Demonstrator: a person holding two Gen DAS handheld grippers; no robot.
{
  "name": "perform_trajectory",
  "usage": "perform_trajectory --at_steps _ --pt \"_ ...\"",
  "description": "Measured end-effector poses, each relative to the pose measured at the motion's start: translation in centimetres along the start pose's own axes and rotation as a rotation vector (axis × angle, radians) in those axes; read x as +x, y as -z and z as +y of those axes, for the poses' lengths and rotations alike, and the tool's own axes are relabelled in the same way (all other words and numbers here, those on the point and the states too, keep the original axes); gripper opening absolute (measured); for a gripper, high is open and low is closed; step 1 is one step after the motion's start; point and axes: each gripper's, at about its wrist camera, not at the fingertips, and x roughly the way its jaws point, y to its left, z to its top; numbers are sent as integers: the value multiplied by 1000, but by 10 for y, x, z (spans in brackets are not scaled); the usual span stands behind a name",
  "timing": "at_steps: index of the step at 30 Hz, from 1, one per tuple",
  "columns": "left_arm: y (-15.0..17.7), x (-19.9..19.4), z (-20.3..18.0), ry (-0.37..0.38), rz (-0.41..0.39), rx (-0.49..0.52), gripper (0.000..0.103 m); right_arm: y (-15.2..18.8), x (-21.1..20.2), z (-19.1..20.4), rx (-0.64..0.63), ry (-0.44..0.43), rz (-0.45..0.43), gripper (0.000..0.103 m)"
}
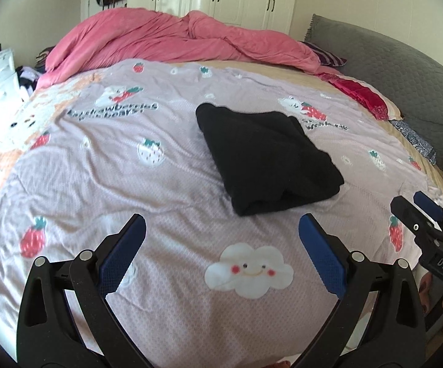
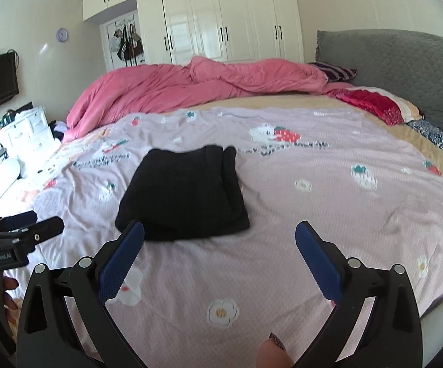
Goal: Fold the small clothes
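The folded black garment (image 1: 267, 159) lay on the lilac strawberry-print bedsheet (image 1: 160, 184), a crumpled pink duvet (image 1: 175, 40) behind. The left gripper (image 1: 221, 230) and right gripper (image 2: 219, 234) hovered agape, empty. Labels read "DAS" and "GenRobot.AI".

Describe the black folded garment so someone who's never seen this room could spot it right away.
Start at the bed, covered by a lilac bedspread printed with strawberries and clouds, with a rumpled pink duvet heaped at its far side. Near the middle of that bedspread lies the black garment, folded into a compact, roughly rectangular bundle. It is the only plain dark item on the pale printed fabric, and neither gripper touches it.
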Motion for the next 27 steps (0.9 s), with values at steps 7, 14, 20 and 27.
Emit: perform_trajectory --at_steps 7,14,20,27 --pt "12 0 4 -15 6 -13 94 14 7 1 1 6 53 99" --pt "14 0 8 -24 13 -17 94 21 8 3 4 5 80 99" --pt "14 0 8 -37 20 -16 94 21 9 7 -8 1 86 99" --pt "15 2 7 -57 26 -10 94 18 8 7 -9 5 80 99"
